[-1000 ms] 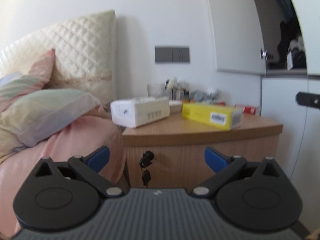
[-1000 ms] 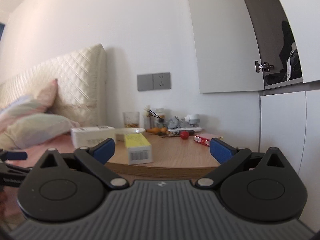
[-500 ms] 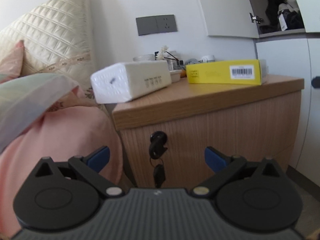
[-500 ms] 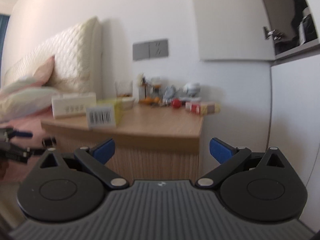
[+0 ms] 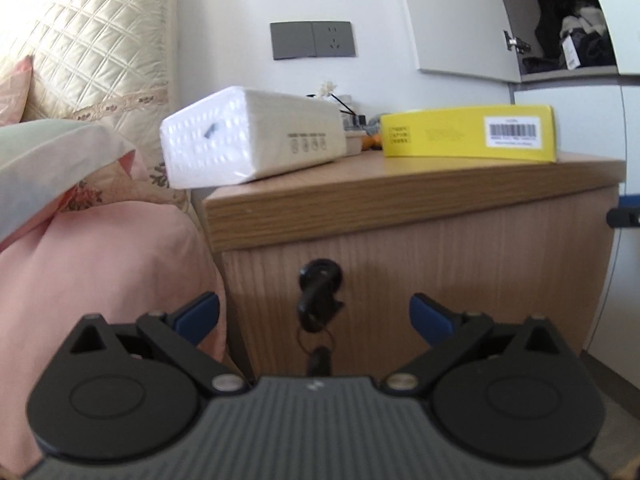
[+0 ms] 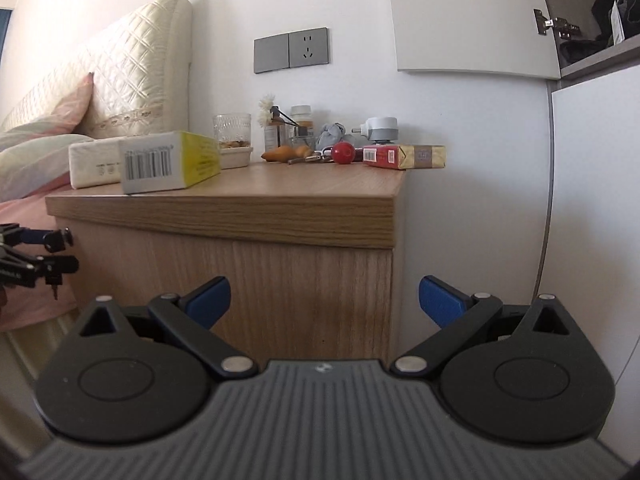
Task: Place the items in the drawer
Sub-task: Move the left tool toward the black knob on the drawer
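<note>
Drawer [image 5: 420, 280] front shut, key [image 5: 318, 300] in its lock; nothing stowed so far as visible. Left tongs [image 5: 314, 318] wide, empty, facing the drawer front with the key between the blue pads [image 5: 198, 316], near but not gripped. Right tongs [image 6: 324, 300] wide, empty, facing the nightstand's right corner; the left tongs show at 9 o'clock in this view, at the key. On the worktop [image 6: 304, 186]: tissue pack [image 5: 252, 138] at 10 o'clock in the left view, yellow box [image 5: 468, 132] at 2 o'clock, both lying flat near the front edge. Further back, in the right view: red ball [image 6: 343, 153], red-gold packet [image 6: 404, 157], glass [image 6: 232, 130], small bottles. Judgement: task at the start; left to do are opening the drawer by the key, moving the items in, and closing. Which items are meant, cannot tell.
</note>
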### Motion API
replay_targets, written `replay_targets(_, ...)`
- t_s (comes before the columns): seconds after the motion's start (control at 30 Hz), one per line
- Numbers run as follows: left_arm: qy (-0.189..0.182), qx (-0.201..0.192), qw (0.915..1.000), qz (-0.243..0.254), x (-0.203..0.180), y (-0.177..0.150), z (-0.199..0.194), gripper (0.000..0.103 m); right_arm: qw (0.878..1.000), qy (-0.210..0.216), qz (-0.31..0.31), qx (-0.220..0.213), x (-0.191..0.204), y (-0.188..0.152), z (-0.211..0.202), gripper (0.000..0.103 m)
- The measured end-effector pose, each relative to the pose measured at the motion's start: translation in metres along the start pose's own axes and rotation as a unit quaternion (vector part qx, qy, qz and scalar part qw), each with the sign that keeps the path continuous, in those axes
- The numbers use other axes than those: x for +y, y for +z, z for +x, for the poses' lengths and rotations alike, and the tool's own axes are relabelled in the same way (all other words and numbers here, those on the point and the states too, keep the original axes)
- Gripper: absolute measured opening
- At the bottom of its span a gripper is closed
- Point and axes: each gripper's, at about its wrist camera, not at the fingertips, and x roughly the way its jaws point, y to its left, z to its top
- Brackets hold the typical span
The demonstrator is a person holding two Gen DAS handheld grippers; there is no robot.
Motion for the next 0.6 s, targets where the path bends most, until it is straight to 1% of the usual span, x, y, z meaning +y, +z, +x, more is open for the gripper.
replay_targets(0.07,-0.005,-0.001,1.0000,-0.005,0.006,0.001,0.002,0.102,1.000,0.001,0.005,-0.001,-0.003,-0.002,0.003,0.103)
replay_targets(0.23,-0.001,-0.001,0.9995,-0.033,0.023,0.005,0.007,0.102,1.000,0.004,0.012,-0.002,-0.008,-0.002,0.009,0.103)
replay_targets(0.4,-0.023,-0.010,0.9995,-0.017,0.018,0.008,0.007,0.102,1.000,0.011,0.018,-0.010,-0.012,0.000,0.010,0.103)
replay_targets(0.43,-0.022,-0.009,0.9996,-0.015,0.017,0.008,0.008,0.101,1.000,0.011,0.016,-0.011,-0.012,0.000,0.010,0.102)
replay_targets(0.6,-0.034,-0.004,0.9991,-0.026,0.018,0.008,0.015,0.103,1.000,0.009,0.019,-0.011,-0.015,0.001,0.013,0.100)
